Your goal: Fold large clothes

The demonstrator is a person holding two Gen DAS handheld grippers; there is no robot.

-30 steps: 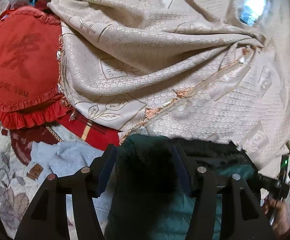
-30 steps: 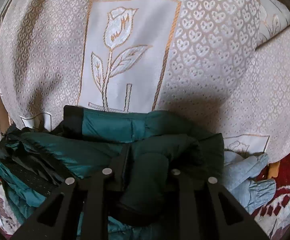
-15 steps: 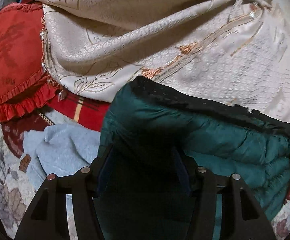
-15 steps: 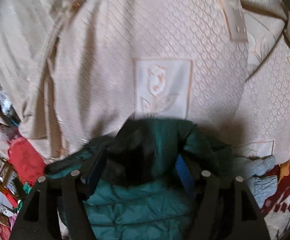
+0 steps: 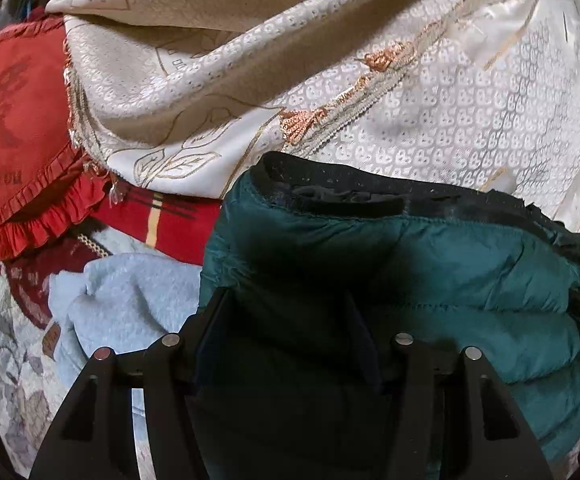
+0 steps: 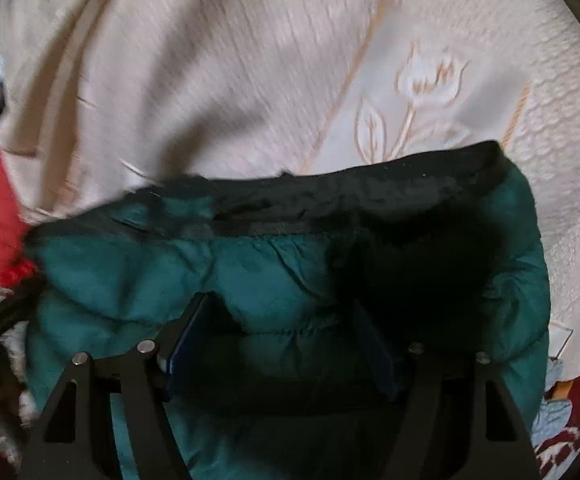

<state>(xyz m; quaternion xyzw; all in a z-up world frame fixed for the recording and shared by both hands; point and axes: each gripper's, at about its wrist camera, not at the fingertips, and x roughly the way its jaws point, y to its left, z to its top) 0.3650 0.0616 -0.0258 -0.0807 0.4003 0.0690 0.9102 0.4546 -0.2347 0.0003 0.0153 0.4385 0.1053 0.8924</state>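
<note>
Tongs (image 5: 285, 328) (image 6: 281, 332) grip green jacket (image 5: 430, 280), seemingly spread.

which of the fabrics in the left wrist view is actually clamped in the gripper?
The dark green puffer jacket sits between the left gripper fingers. The light blue garment, red pillow and beige cover lie untouched.

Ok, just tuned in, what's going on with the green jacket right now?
A person holds a gripper in each hand, and both are clamped on the dark green puffer jacket. The left gripper grips one end, the right gripper the other, with the black-trimmed edge stretched between them. The jacket is held in front of a cream embroidered cover. A red heart cushion and a light blue garment lie off to the left. No fold is visible yet.
</note>
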